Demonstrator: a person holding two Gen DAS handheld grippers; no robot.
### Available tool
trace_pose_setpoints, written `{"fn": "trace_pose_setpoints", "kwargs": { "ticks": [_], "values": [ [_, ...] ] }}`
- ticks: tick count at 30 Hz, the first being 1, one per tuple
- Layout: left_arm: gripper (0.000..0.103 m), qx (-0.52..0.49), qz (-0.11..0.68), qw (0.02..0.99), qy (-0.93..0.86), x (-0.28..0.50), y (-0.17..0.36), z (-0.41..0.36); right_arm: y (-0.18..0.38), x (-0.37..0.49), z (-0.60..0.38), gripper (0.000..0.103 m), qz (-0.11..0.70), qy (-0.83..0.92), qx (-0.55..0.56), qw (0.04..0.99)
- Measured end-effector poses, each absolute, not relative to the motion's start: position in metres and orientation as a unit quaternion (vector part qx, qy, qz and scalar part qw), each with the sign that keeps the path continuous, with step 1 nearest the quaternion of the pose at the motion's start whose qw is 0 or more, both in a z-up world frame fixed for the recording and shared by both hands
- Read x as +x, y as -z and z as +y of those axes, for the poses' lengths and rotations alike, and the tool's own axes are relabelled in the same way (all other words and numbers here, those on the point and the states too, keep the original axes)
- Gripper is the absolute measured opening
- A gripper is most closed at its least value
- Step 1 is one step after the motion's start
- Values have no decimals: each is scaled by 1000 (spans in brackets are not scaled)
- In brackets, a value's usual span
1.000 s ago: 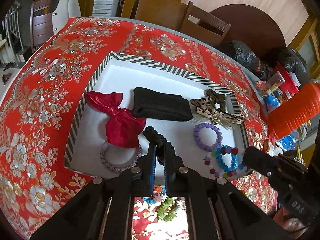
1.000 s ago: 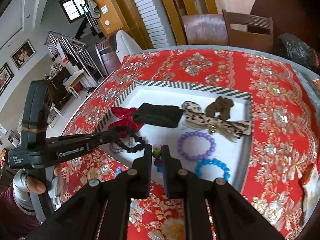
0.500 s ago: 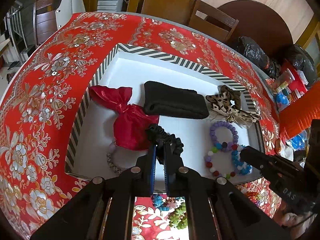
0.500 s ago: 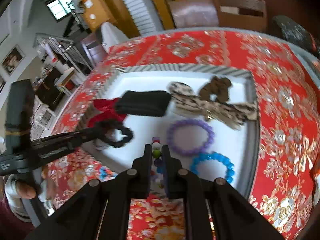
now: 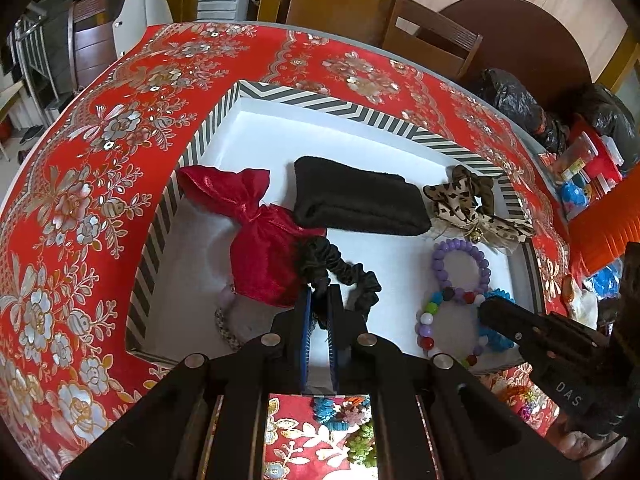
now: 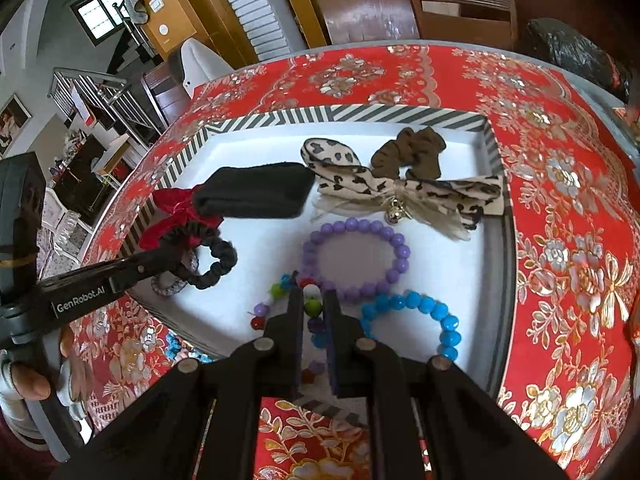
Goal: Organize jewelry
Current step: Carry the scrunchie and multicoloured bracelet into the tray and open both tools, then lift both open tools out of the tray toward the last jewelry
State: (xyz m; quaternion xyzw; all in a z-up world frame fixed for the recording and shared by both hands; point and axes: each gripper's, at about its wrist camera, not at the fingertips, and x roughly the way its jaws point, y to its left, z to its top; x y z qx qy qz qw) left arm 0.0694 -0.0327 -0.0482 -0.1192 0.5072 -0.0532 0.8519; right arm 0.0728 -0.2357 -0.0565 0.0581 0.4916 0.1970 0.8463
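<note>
The left gripper (image 5: 318, 300) pinches a black scrunchie (image 5: 340, 276) low over the tray (image 5: 360, 110), near its front edge beside the red bow (image 5: 256, 240). The right gripper (image 6: 312, 304) pinches a multicoloured bead bracelet (image 6: 280, 292) at the tray's front edge, touching the purple bracelet (image 6: 356, 256). Each piece is best released flat on bare white floor, clear of its neighbours.

The right gripper (image 6: 313, 306) is pinching a multicoloured bead bracelet (image 6: 276, 290) over the white tray (image 6: 440, 240), beside a purple bracelet (image 6: 394, 240).
</note>
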Motion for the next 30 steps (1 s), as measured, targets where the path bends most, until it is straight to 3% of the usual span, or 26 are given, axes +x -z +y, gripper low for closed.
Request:
{"fn": "trace_pose_setpoints", "kwargs": {
  "ticks": [5,12,30],
  "values": [
    [24,-131,501,854,52,65,48,-28,51,70,-244,18,481,-190,73,853],
    [44,-137,491,858,57,57,43,-27,42,63,-250,26,476,-195,81,854],
    [44,-71,438,895,54,6,7,-44,-2,4,-264,43,422,-185,20,887]
  ]
}}
